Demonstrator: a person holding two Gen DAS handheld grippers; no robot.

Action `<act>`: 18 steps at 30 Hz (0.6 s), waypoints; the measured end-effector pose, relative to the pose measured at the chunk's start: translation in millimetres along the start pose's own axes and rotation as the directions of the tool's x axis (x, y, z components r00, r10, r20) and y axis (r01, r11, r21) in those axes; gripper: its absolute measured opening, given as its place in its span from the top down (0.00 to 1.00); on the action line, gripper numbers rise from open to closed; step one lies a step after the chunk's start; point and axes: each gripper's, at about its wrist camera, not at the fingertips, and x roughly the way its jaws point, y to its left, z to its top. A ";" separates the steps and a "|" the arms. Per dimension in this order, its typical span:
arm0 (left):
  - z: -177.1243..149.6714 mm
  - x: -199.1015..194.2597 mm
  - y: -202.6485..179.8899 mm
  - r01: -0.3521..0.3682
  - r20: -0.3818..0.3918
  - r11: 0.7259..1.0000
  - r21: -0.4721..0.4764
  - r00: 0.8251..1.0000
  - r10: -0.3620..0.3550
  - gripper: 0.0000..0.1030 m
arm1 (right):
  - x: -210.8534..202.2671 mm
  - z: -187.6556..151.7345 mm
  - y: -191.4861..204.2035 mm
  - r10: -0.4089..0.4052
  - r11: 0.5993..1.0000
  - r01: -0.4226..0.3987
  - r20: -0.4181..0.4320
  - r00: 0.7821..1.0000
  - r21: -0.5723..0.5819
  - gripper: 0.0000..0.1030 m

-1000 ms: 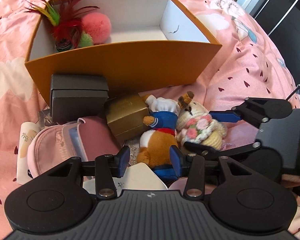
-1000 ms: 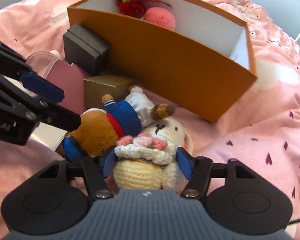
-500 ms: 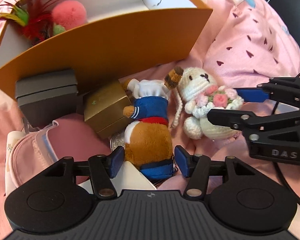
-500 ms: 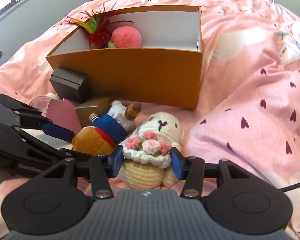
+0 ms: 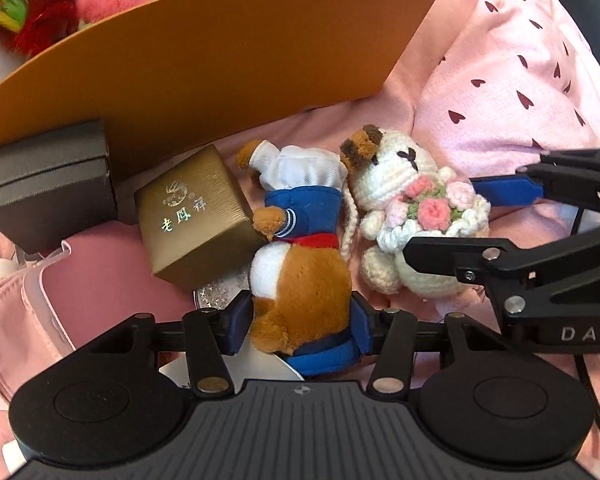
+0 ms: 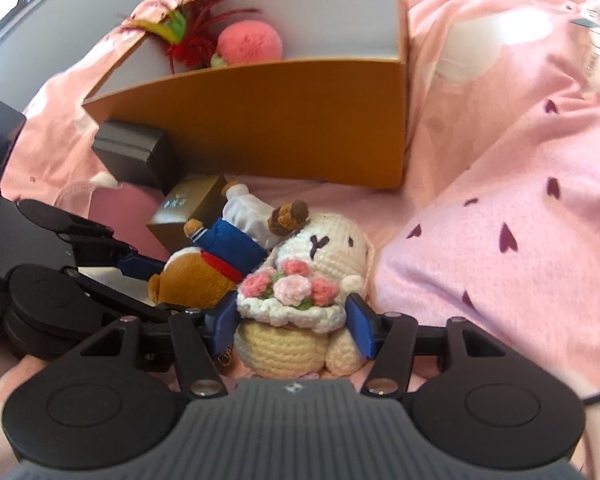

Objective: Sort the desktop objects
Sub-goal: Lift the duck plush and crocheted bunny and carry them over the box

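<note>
A brown plush bear in a blue sailor top [image 5: 300, 280] lies on the pink bedding, and my left gripper [image 5: 300, 326] is shut on its lower body. A cream crochet bunny with a pink flower bouquet [image 6: 300, 292] lies beside it on the right, and my right gripper [image 6: 292, 322] is shut on its body. The bear also shows in the right wrist view [image 6: 204, 276], and the bunny in the left wrist view [image 5: 412, 208]. An orange open box [image 6: 268, 120] stands behind them, holding a pink pompom [image 6: 248, 42] and a feather toy [image 6: 188, 36].
A gold gift box [image 5: 196, 216] touches the bear's left side. A dark grey box [image 5: 48, 184] sits against the orange box. A pink pouch [image 5: 60, 300] lies at the left. Pink bedding with dark hearts [image 6: 520, 240] rises at the right.
Both grippers moved in and down onto the toys. The left jaws narrowed onto the bear's body. The right jaws hold the bunny as before.
</note>
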 end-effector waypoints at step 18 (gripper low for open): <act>-33.7 -41.2 27.4 0.178 0.168 0.975 -0.132 0.974 -0.155 0.50 | -24.8 5.5 -10.5 0.082 0.995 -0.081 -0.007 0.997 0.057 0.51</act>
